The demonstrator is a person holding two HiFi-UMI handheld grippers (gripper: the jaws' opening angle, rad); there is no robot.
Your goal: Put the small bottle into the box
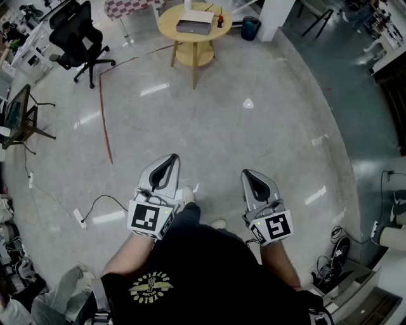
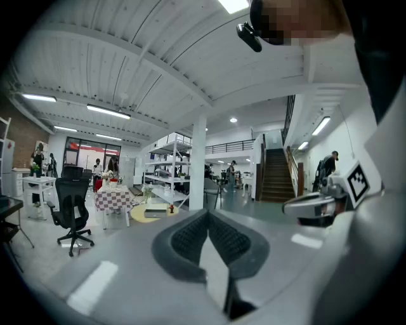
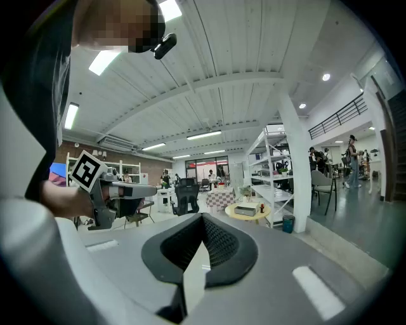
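Far ahead stands a round yellow table with a grey box on it and a small dark bottle beside the box. The same table, box and bottle show small in the right gripper view, and the box and bottle in the left gripper view. My left gripper and right gripper are held side by side at waist height above the floor, both pointing at the table. Each is shut, with nothing between the jaws.
A black office chair stands left of the table, a blue bin and a white pillar to its right. A red line runs across the glossy floor. A power strip with cable lies at my left, and shoes at my right.
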